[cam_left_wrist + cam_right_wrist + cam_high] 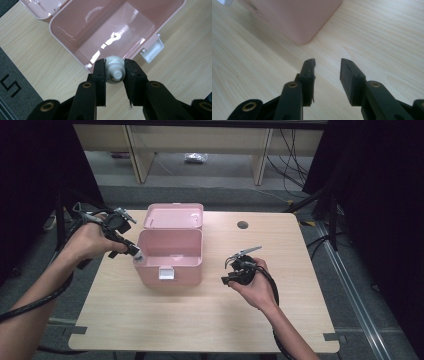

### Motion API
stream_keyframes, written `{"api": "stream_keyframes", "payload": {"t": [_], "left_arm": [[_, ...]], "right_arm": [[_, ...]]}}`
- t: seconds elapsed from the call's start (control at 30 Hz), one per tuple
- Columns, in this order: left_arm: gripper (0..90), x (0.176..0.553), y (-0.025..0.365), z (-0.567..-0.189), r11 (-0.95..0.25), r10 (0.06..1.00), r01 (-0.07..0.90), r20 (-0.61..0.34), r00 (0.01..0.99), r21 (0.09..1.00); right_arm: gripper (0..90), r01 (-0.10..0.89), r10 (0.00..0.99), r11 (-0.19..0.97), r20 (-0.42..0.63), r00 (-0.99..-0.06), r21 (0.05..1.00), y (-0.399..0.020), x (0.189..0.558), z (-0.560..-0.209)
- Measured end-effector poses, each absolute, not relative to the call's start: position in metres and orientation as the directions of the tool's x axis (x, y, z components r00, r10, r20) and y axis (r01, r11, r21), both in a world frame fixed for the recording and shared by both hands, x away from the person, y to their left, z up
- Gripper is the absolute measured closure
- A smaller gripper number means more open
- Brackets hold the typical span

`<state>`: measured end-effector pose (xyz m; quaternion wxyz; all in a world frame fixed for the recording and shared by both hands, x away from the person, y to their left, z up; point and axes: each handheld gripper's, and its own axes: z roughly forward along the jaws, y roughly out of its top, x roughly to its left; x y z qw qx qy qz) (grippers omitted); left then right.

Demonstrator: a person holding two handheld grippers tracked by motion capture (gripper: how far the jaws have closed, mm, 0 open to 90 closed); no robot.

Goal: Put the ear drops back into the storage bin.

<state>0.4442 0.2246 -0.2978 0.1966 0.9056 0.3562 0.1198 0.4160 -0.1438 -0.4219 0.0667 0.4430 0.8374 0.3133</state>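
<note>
The small white bottle (114, 70) sits clamped between the jaws of my left gripper (114, 71), its cap end turned toward the camera that rides on that gripper. Both black pads press against its sides, so the jaws stand part-way closed around it. In the left gripper view the bottle hangs just over the near rim of the open pink box (82, 35), at the edge of the hollow rather than down inside it; I cannot tell whether it touches the rim. The box's inside is bare glossy pink with window glare on its floor. Its lid (40, 8) is thrown back flat on the table behind it, and a white latch (153, 51) sticks out from the front wall.

From the high view, my left gripper (136, 254) comes in from the left side of the box (170, 262) and meets its left front corner, with my left hand (90, 242) behind it and the cable trailing down my forearm.

My right gripper (327, 65) rests well apart, to the right of the box, held in my right hand (255, 287) low over the pale wooden table (200, 320). Its jaws stand wide with only bare tabletop between them. In the right gripper view a corner of the pink box sits ahead and to the left of the jaws.
</note>
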Motion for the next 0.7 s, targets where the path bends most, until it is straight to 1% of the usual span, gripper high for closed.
{"api": "stream_keyframes", "payload": {"t": [0.2,0.3,0.33,0.4,0.7], "left_arm": [[71.7,0.4462,0.2227,-0.3014,-0.662,0.699,0.602,0.078,0.711,0.446],[71.7,0.4486,0.2233,-0.3025,-0.681,0.687,0.597,0.088,0.721,0.423],[71.7,0.4483,0.2222,-0.3042,-0.668,0.698,0.604,0.084,0.711,0.435],[71.7,0.4499,0.2223,-0.3048,-0.686,0.684,0.597,0.089,0.724,0.417],[71.6,0.454,0.2177,-0.3088,-0.701,0.676,0.597,0.094,0.731,0.39]], "right_arm": [[65.1,0.706,0.786,0.411,0.168,-0.594,0.576,-0.1437,0.4155,-0.4221],[65.1,0.703,0.785,0.413,0.166,-0.597,0.579,-0.1445,0.4158,-0.4222],[65.1,0.709,0.789,0.406,0.171,-0.591,0.576,-0.1444,0.4153,-0.422],[65.1,0.702,0.786,0.413,0.162,-0.597,0.581,-0.1454,0.4156,-0.422],[65.0,0.708,0.789,0.406,0.169,-0.59,0.578,-0.1454,0.4153,-0.4225]]}}
